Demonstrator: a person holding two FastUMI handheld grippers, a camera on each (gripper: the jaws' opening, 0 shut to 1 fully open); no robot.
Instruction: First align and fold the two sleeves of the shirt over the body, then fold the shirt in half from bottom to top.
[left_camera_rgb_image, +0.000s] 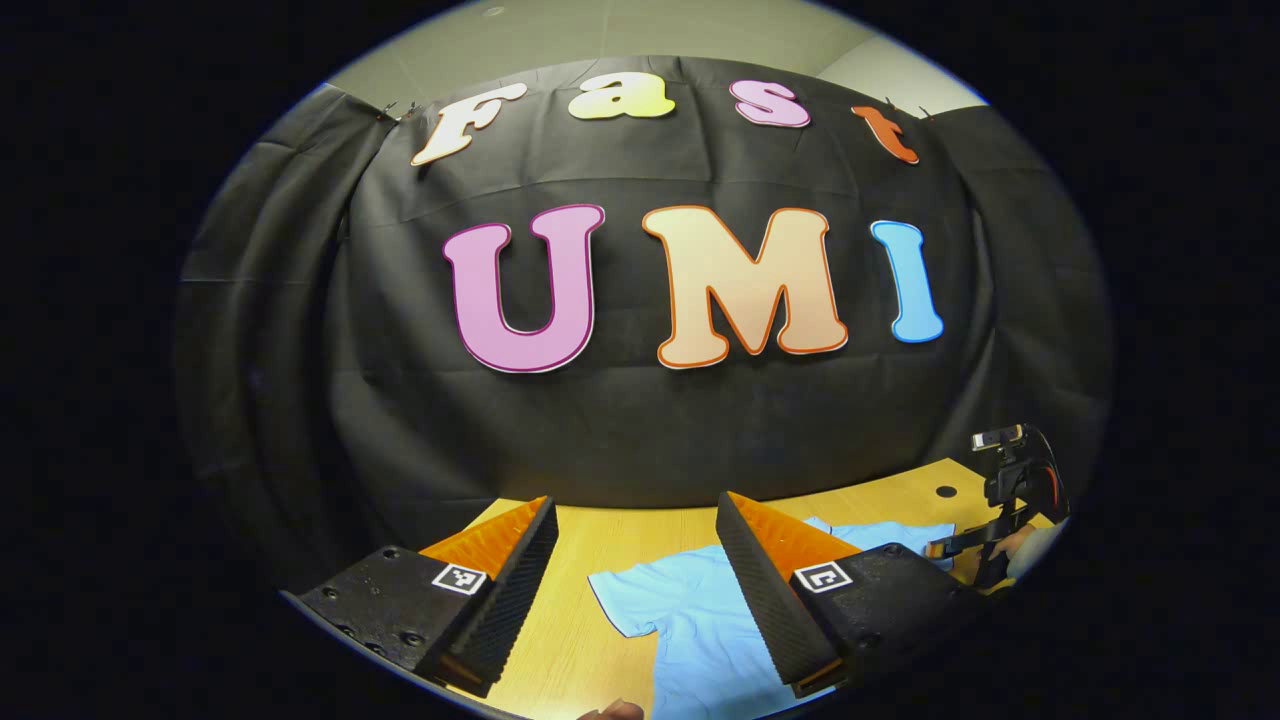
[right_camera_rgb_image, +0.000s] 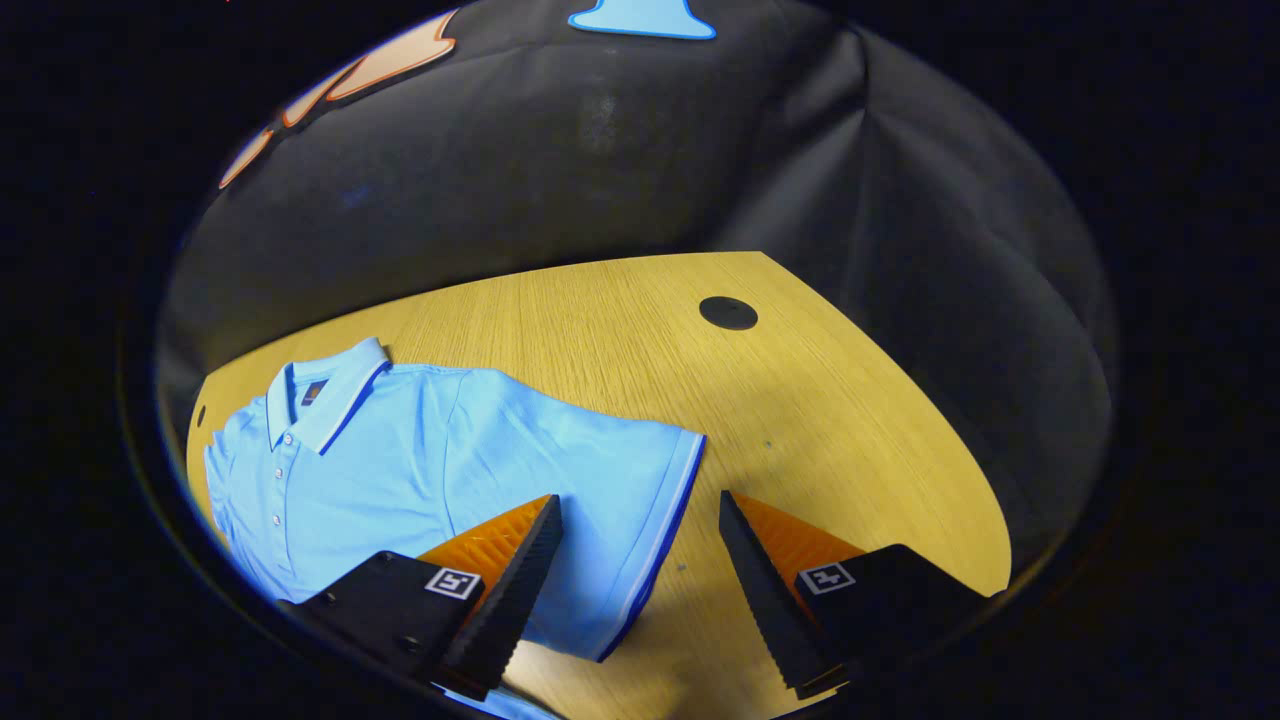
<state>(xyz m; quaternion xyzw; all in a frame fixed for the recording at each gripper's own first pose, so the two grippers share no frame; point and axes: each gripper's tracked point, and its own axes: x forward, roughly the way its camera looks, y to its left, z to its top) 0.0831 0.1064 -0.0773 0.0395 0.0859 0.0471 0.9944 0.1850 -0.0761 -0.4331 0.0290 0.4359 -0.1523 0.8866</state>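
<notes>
A light blue polo shirt (right_camera_rgb_image: 400, 470) lies flat on the wooden table (right_camera_rgb_image: 800, 420), its white-trimmed collar (right_camera_rgb_image: 330, 395) toward the booth wall. One short sleeve (right_camera_rgb_image: 610, 480), edged in dark blue and white, spreads out sideways. My right gripper (right_camera_rgb_image: 638, 497) hovers open just above that sleeve's hem, one finger over the cloth and the other over bare wood. In the left gripper view, the shirt (left_camera_rgb_image: 690, 610) lies below my left gripper (left_camera_rgb_image: 635, 500), which is open with nothing between its fingers. The right gripper (left_camera_rgb_image: 985, 545) shows far right, at the shirt's other sleeve.
A black round hole cover (right_camera_rgb_image: 728, 312) sits in the tabletop beyond the sleeve. Black cloth walls close in the table at the back and sides. A fingertip (left_camera_rgb_image: 610, 710) shows at the bottom edge of the left gripper view. Bare wood (left_camera_rgb_image: 570, 640) lies left of the shirt.
</notes>
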